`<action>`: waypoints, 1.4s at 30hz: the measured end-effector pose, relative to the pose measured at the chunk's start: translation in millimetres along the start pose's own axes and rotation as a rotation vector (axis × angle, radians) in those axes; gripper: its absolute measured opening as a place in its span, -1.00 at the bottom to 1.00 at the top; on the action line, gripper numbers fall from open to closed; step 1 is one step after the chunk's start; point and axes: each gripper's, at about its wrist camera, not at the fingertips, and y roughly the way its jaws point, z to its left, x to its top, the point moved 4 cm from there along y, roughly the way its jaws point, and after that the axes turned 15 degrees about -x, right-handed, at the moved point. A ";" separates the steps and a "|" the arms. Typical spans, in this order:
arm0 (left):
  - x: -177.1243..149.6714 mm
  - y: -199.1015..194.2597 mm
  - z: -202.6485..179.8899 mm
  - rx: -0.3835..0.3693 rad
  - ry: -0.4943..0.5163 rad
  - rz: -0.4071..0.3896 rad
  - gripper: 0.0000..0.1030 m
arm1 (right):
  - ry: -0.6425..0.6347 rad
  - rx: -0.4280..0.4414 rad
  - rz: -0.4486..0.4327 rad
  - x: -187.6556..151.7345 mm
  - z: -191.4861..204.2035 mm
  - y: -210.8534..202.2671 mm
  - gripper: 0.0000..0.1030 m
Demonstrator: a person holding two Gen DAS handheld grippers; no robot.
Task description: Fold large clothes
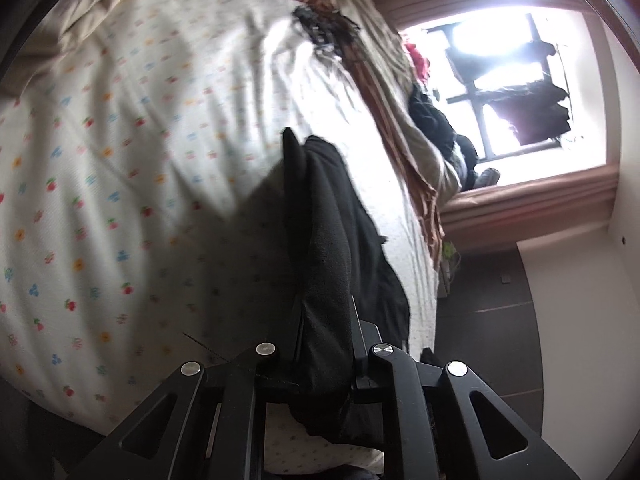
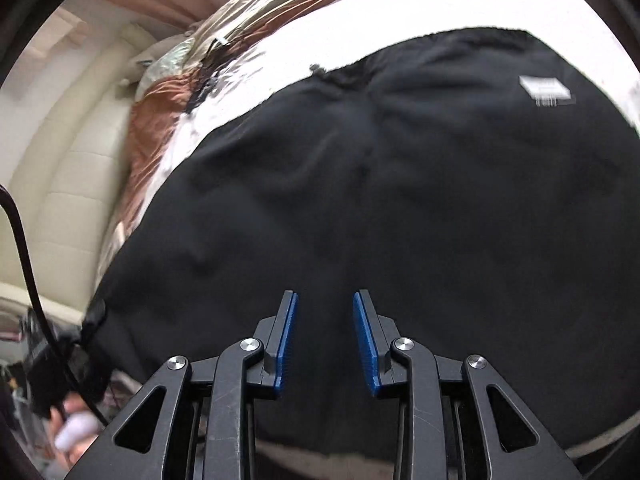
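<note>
Left gripper (image 1: 324, 344) jaws clamp black garment (image 2: 400, 184); right gripper (image 2: 325, 336) jaws gape above it.

You're looking across a bed (image 1: 120, 140) in a flower-print sheet, daylight blazing through the barred window (image 1: 504, 92); a cream padded headboard (image 2: 68, 200) is curving alongside, dark floor tiles (image 1: 488, 320) showing beyond.

The left hand-held gripper (image 1: 324, 320) is clamping its fingers onto a bunch of black garment (image 1: 340, 248), the fabric filling the gap between them. The right hand-held gripper (image 2: 325, 336) is hovering with its blue pads (image 2: 286, 340) apart and nothing between them, pointing forward.
</note>
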 end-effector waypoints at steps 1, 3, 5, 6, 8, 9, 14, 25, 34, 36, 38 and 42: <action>-0.5 1.2 -5.2 -0.005 0.010 0.002 -0.70 | -0.001 0.002 0.003 -5.9 -0.4 0.0 -0.41; -1.3 5.1 -19.6 -0.018 0.037 0.009 -0.70 | 0.002 0.014 0.021 -19.4 -2.4 1.5 -0.41; -1.9 10.3 -32.4 -0.029 0.057 0.019 -0.70 | 0.004 0.008 0.035 -29.7 -3.8 3.1 -0.45; -3.1 13.4 -39.8 -0.034 0.071 0.025 -0.70 | 0.007 0.003 0.041 -34.6 -5.2 3.8 -0.46; -5.6 19.5 -53.1 -0.042 0.099 0.037 -0.70 | 0.005 0.007 0.042 -42.1 -4.5 1.4 -0.49; -7.2 23.0 -61.5 -0.047 0.115 0.044 -0.71 | -0.004 0.000 0.039 -45.1 -3.3 -0.4 -0.54; -17.0 43.1 -95.3 -0.073 0.181 0.091 -0.71 | -0.004 -0.019 0.053 -62.8 -5.9 -1.5 -0.76; -53.3 88.5 -160.6 -0.113 0.318 0.192 -0.71 | 0.024 0.118 0.009 -82.3 -16.9 -46.4 -0.84; -98.9 137.9 -194.1 -0.106 0.403 0.299 -0.71 | 0.162 0.117 -0.194 -61.6 -91.8 -120.4 -0.72; -109.1 150.1 -198.4 -0.102 0.415 0.325 -0.71 | 0.200 0.112 -0.223 -59.8 -112.3 -128.9 -0.58; -120.5 164.4 -202.1 -0.096 0.429 0.351 -0.71 | 0.228 0.103 -0.242 -60.0 -130.1 -134.5 -0.56; -145.3 193.6 -203.5 -0.077 0.450 0.409 -0.71 | 0.299 0.098 -0.254 -62.0 -168.0 -138.6 -0.56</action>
